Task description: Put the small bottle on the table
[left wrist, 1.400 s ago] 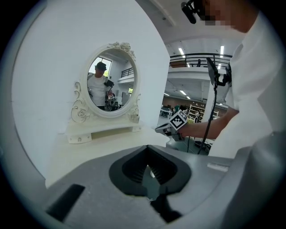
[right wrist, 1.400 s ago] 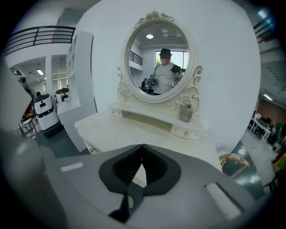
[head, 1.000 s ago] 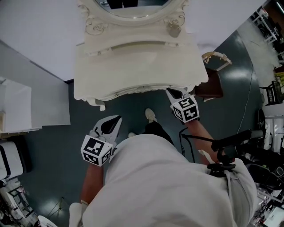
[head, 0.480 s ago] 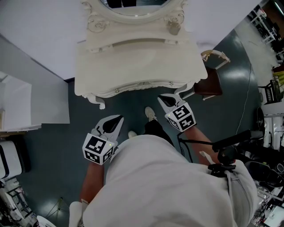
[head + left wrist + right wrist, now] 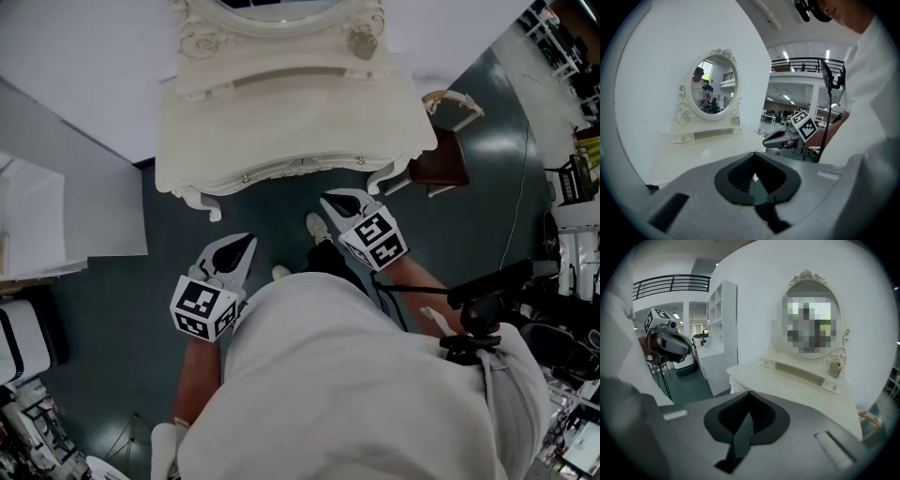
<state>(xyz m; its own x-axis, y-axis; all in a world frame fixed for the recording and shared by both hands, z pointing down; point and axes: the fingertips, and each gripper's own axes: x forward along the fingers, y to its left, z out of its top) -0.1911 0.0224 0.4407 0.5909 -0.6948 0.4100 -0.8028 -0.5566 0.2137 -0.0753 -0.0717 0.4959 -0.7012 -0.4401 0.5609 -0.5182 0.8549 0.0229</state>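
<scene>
Small bottle (image 5: 364, 41) is standing at the back right of the white dressing table (image 5: 281, 131), just beside the foot of the oval mirror (image 5: 274, 6), in the head view. Both tongs are hovering over the dark floor (image 5: 272, 220) in front of the table, well apart from the bottle. The left tongs (image 5: 248, 242) are pointing toward the table's front edge, and the right tongs (image 5: 328, 199) are sitting nearer that edge. A wooden chair (image 5: 439, 161) is standing just beside the table's right corner.

In the left gripper view, the left tongs are standing narrow, with a slim gap showing floor and nothing lying in it. The right tongs are showing at the right, beside the table.

In the right gripper view, the right tongs are pressing fully together, holding nothing. The small bottle (image 5: 836, 367) is standing upright on the table by the mirror's right side. A white shelf unit (image 5: 723, 329) is standing to the left of the table.
</scene>
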